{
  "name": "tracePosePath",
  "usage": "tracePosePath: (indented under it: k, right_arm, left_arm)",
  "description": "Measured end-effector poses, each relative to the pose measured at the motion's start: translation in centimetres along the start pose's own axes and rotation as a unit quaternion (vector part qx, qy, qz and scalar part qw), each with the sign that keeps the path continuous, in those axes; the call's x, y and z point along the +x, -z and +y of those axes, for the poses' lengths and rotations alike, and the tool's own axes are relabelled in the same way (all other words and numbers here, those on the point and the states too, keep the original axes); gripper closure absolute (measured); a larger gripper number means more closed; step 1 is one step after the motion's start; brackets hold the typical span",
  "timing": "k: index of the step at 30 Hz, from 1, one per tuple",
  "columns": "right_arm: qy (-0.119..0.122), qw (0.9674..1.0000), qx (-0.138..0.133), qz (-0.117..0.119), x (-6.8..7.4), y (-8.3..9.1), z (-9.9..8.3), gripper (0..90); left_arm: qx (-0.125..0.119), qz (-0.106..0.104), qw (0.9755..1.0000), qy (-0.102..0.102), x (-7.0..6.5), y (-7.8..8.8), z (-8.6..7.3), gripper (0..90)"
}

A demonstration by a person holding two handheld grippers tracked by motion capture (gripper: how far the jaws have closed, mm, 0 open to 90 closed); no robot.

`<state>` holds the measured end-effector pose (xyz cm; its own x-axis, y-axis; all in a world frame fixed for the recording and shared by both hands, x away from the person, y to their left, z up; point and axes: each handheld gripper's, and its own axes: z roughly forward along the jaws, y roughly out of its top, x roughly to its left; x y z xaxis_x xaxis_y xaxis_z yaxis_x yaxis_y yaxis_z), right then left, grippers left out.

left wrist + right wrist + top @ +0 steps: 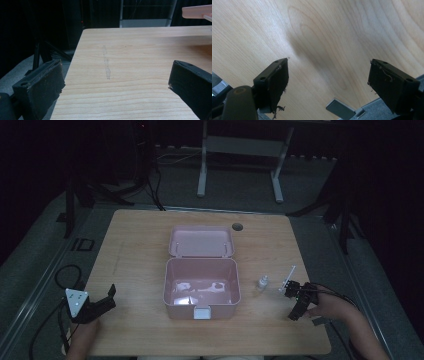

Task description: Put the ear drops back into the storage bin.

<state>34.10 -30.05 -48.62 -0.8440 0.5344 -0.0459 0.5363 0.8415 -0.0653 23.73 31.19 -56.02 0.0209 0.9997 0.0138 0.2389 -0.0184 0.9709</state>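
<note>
An open pink box point(201, 307) stands mid-table with its lid point(201, 241) folded back; the lid's edge point(197, 11) also shows at the top right of the left gripper view. Pale white items point(196, 287) lie on the box floor; I cannot tell what they are. Right of the box stands a small white bottle point(262, 282), and a thin white stick-like piece point(288, 277) lies beside it. My left gripper point(110, 298) point(117, 77) is open over bare wood at the front left. My right gripper point(296, 305) point(328, 72) is open, tilted down at the table near the stick.
The wooden table point(135, 250) has a round cable hole point(237, 226) at the back. A small grey flat piece point(340, 108) lies near the table edge under the right gripper. Desk legs point(202, 175) and cables stand on the dark floor behind.
</note>
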Motion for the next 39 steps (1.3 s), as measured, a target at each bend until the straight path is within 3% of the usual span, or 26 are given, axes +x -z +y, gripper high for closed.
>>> tracePosePath:
  k: [10, 15, 19, 26, 39]
  right_arm:
    - [0.014, 0.9999, -0.007, 0.002, -0.9, 0.5, 1.8, 19.7]
    - [0.046, 0.9986, -0.026, -0.006, -0.9, 0.9, 2.9, 23.2]
    - [0.056, 0.9979, -0.030, -0.006, -0.9, 1.2, 4.0, 23.2]
    - [0.065, 0.9971, -0.036, -0.013, -1.3, 1.4, 6.3, 23.4]
    - [0.082, 0.9957, -0.045, 0.000, -2.6, 1.3, 9.4, 29.9]
  left_arm:
    - [0.000, -0.002, 1.0000, -0.001, 0.0, 0.0, 0.0, 0.3]
    - [0.001, -0.003, 1.0000, -0.001, 0.0, 0.0, 0.0, 0.3]
    - [0.000, -0.003, 1.0000, 0.000, 0.0, 0.0, 0.0, 0.3]
    - [0.000, -0.005, 1.0000, -0.001, 0.0, 0.0, 0.0, 0.3]
    - [0.001, -0.008, 1.0000, -0.002, 0.0, 0.0, 0.0, 0.3]
